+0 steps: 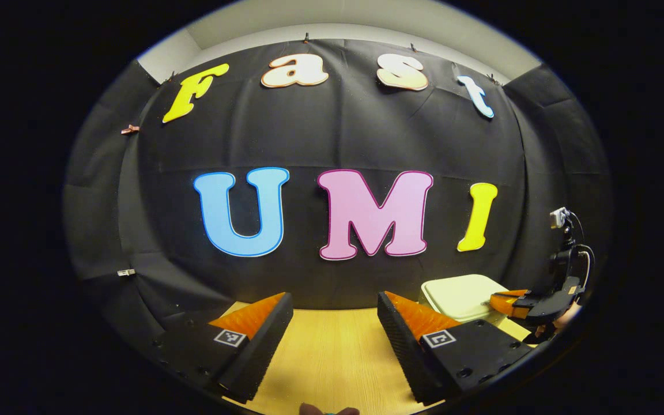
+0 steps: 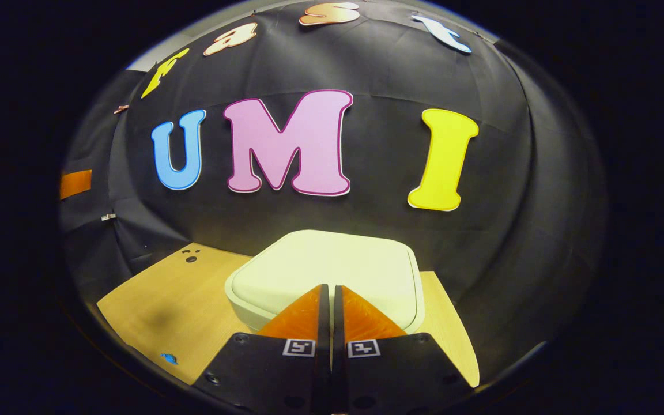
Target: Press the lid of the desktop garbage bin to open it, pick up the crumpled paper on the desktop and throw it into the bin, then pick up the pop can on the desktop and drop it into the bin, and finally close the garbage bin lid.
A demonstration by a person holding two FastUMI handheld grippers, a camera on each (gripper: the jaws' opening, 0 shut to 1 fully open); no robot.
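Left gripper view: I see my left gripper (image 1: 335, 314) held above the light wooden desktop (image 1: 332, 357), its two fingers spread well apart with nothing between them.
Left gripper fingers: open and empty; bare wood shows in the gap.
Bin in left gripper view: the pale cream desktop garbage bin with rounded square lid (image 1: 461, 297) stands to the right on the desktop, partly hidden behind my right-hand finger.
Other gripper: the right gripper (image 1: 510, 302) shows farther off at the right edge, reaching in over the bin lid; whether it touches the lid I cannot tell from here.
Right gripper view: I see my right gripper (image 2: 331, 305) pointed at the bin (image 2: 332, 268), which sits straight ahead on the desktop (image 2: 176, 300).
Right gripper fingers: closed together, only a thin slit between them, holding nothing.
Fingertips and lid: the tips lie over the near edge of the shut lid; I cannot tell if they press on it.
Lid: down and flush on the bin.
Desktop marks: a small blue speck (image 2: 169, 358) lies near the front left edge, and small dark holes (image 2: 191, 256) sit at the far left corner.
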